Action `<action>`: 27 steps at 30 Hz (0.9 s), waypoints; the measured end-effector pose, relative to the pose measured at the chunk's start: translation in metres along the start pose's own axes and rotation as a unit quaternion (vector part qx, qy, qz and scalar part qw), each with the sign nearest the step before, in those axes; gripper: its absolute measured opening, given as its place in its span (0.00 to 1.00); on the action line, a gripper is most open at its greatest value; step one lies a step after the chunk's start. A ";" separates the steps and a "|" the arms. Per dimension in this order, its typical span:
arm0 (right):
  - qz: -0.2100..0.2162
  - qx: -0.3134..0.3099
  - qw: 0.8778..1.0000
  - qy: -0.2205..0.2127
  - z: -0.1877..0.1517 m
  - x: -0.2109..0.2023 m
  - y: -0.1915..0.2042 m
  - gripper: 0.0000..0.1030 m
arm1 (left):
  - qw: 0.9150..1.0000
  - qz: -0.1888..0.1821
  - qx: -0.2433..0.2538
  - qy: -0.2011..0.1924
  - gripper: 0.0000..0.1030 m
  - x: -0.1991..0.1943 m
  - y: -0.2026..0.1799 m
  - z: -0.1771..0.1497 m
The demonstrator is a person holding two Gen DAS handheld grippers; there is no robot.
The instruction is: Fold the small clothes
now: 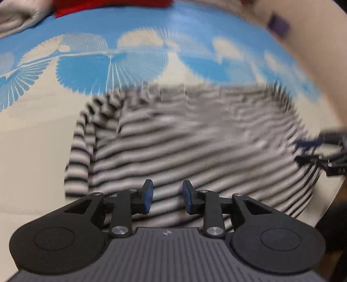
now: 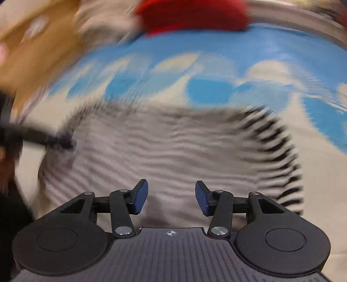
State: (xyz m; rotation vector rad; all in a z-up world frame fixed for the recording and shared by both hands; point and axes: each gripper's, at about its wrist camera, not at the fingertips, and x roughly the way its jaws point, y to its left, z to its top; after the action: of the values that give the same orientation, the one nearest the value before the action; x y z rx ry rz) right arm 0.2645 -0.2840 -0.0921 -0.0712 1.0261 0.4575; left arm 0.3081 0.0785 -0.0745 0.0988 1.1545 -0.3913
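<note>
A black-and-white striped garment (image 1: 190,138) lies flat on a cream and blue patterned cloth (image 1: 43,121). My left gripper (image 1: 167,196) hovers over its near edge, jaws open and empty. In the right wrist view the same striped garment (image 2: 173,151) lies below my right gripper (image 2: 171,198), which is open and empty. The right gripper also shows at the garment's right edge in the left wrist view (image 1: 312,151). The left gripper shows at the far left of the right wrist view (image 2: 54,140). Both views are motion-blurred.
A red garment (image 1: 112,6) and a beige garment (image 1: 19,17) lie at the far edge of the cloth. The red garment also shows in the right wrist view (image 2: 193,15). A tan surface (image 2: 36,50) borders the cloth.
</note>
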 end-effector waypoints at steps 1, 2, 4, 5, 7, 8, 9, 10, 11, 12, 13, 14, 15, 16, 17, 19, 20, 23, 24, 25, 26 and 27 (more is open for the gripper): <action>-0.045 -0.017 0.998 0.031 -0.009 0.013 0.003 0.50 | 1.000 0.021 0.006 0.019 0.34 0.006 -0.002 -0.007; -0.061 -0.012 0.997 0.042 -0.014 0.018 0.001 0.51 | 0.999 0.035 0.001 0.033 0.34 0.010 0.000 -0.013; -0.055 0.035 0.998 0.026 -0.012 0.009 -0.008 0.53 | 0.998 0.042 -0.030 0.034 0.33 0.002 0.008 -0.020; -0.053 0.060 0.997 0.005 -0.010 -0.001 -0.011 0.52 | 0.998 0.036 -0.043 0.026 0.34 -0.007 0.011 -0.023; -0.058 0.079 0.995 -0.007 -0.014 -0.011 -0.018 0.52 | 0.998 0.019 -0.064 0.011 0.35 -0.023 0.017 -0.033; -0.081 0.064 0.994 0.027 -0.020 -0.004 -0.018 0.52 | 0.997 0.017 -0.070 0.021 0.35 -0.024 0.019 -0.039; -0.112 0.036 0.991 0.064 -0.028 0.004 -0.016 0.52 | 0.996 0.023 -0.073 0.047 0.35 -0.020 0.020 -0.044; -0.145 0.007 0.985 0.089 -0.035 0.008 -0.016 0.52 | 0.993 0.038 -0.071 0.081 0.36 -0.012 0.019 -0.050; -0.157 0.001 0.983 0.094 -0.036 0.003 -0.019 0.53 | 0.991 0.046 -0.070 0.100 0.36 -0.010 0.018 -0.053; -0.164 0.022 0.983 0.081 -0.034 -0.009 -0.024 0.51 | 0.992 0.046 -0.071 0.096 0.36 -0.015 0.017 -0.055; -0.164 0.056 0.984 0.050 -0.030 -0.027 -0.029 0.50 | 0.992 0.044 -0.077 0.086 0.36 -0.022 0.018 -0.054; -0.155 0.090 0.984 0.006 -0.027 -0.050 -0.033 0.51 | 0.993 0.043 -0.089 0.069 0.36 -0.031 0.019 -0.052; -0.146 0.116 0.982 -0.037 -0.026 -0.073 -0.036 0.51 | 0.993 0.037 -0.103 0.044 0.36 -0.043 0.022 -0.051; -0.142 0.135 0.977 -0.080 -0.028 -0.096 -0.038 0.52 | 0.993 0.025 -0.118 0.017 0.38 -0.057 0.027 -0.051; -0.143 0.149 0.971 -0.122 -0.033 -0.117 -0.038 0.54 | 0.991 0.017 -0.131 0.001 0.39 -0.065 0.031 -0.053; -0.134 0.163 0.960 -0.186 -0.053 -0.147 -0.039 0.60 | 0.987 0.016 -0.160 -0.018 0.44 -0.074 0.044 -0.056; -0.130 0.167 0.956 -0.205 -0.064 -0.154 -0.041 0.60 | 0.984 0.020 -0.174 -0.020 0.47 -0.074 0.051 -0.062; -0.170 0.197 0.932 -0.252 -0.091 -0.166 -0.039 0.59 | 0.968 0.048 -0.244 0.010 0.53 -0.064 0.077 -0.075; -0.181 0.213 0.923 -0.264 -0.097 -0.168 -0.040 0.59 | 0.965 0.056 -0.256 0.012 0.53 -0.063 0.081 -0.079; -0.186 0.228 0.922 -0.254 -0.099 -0.166 -0.044 0.59 | 0.964 0.058 -0.259 0.012 0.53 -0.063 0.082 -0.080; -0.187 0.237 0.920 -0.250 -0.101 -0.164 -0.047 0.59 | 0.965 0.054 -0.257 0.017 0.53 -0.062 0.081 -0.081; -0.188 0.240 0.920 -0.248 -0.105 -0.163 -0.050 0.59 | 0.966 0.048 -0.254 0.023 0.53 -0.061 0.079 -0.079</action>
State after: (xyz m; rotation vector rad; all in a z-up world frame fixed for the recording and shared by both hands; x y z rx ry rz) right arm 0.1294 -0.4122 -0.0179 0.2724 0.5772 -0.1385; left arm 0.2456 0.1884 -0.0618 -0.2861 1.2586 0.0019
